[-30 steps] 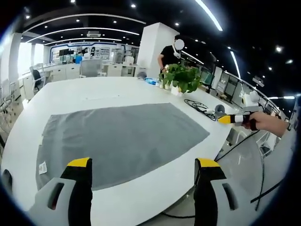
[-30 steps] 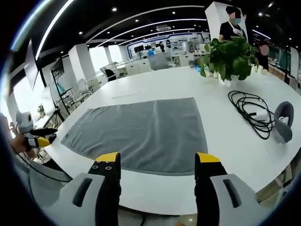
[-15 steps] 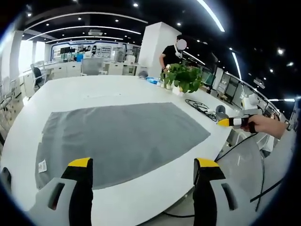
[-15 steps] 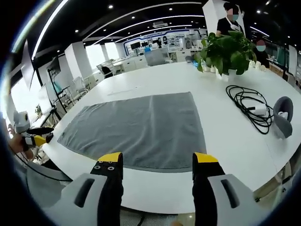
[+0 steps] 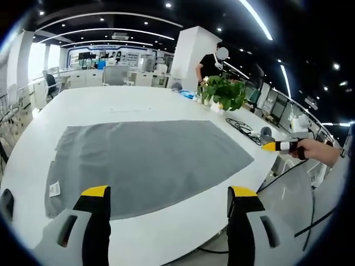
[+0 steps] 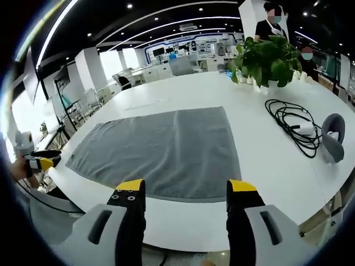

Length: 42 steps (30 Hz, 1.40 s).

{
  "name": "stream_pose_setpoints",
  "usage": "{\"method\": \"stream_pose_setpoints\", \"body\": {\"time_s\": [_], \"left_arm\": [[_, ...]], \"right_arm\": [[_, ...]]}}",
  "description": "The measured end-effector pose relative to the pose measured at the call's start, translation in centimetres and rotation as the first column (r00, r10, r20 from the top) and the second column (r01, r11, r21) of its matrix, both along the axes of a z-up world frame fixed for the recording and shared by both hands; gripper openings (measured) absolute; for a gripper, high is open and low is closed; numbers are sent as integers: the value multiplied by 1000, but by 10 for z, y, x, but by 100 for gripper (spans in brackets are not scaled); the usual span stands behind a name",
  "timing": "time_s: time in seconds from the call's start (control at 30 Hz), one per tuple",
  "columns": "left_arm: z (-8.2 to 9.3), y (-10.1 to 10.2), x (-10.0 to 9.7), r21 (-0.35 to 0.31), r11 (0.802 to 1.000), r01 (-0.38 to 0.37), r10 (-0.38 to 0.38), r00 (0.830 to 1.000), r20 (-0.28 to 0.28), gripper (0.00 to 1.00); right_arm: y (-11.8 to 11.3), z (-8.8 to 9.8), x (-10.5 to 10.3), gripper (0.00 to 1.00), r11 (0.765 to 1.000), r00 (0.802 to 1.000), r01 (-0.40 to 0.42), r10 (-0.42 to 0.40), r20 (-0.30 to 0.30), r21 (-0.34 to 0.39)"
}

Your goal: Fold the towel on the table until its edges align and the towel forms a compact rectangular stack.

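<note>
left tongs agape, holding nothing | right tongs agape, holding nothing | grey towel flat, unfolded on white tabletop | cable coil right | far: pot holding green plant

Ahead and right of the claw: potted green plant on the white table, coiled black cable nearer, grey rounded object beside it; person in black behind the plant.
</note>
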State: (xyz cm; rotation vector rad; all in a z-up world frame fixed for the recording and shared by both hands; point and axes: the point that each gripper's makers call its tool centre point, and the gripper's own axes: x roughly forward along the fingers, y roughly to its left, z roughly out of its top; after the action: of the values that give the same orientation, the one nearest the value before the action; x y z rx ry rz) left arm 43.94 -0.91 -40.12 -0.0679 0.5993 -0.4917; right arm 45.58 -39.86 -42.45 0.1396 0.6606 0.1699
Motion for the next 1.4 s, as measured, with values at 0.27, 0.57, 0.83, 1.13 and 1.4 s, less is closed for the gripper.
{"method": "stream_pose_setpoints", "body": {"time_s": [0.27, 0.57, 0.83, 1.13, 1.4], "left_arm": [[-2, -5, -1, 4, 1000, 21, -21, 1000, -14, 88], [1, -10, 4, 1, 999, 47, -47, 999, -2, 88], [2, -15, 9, -9, 998, 63, -63, 998, -5, 88], [3, -16, 16, 4, 997, 82, -82, 997, -3, 88], [3, -26, 19, 13, 995, 104, -104, 995, -8, 88]], "right_arm": [[-9, -6, 10, 54, 999, 999, 30, -31, -30, -33], [-25, -32, 12, 49, 994, 992, 86, -91, -85, -62], [-34, -48, 17, 48, 993, 986, 96, -104, -130, -71], [-46, -64, 17, 42, 991, 980, 100, -113, -163, -85], [-64, -80, 18, 34, 988, 970, 107, -127, -205, -109]]}}
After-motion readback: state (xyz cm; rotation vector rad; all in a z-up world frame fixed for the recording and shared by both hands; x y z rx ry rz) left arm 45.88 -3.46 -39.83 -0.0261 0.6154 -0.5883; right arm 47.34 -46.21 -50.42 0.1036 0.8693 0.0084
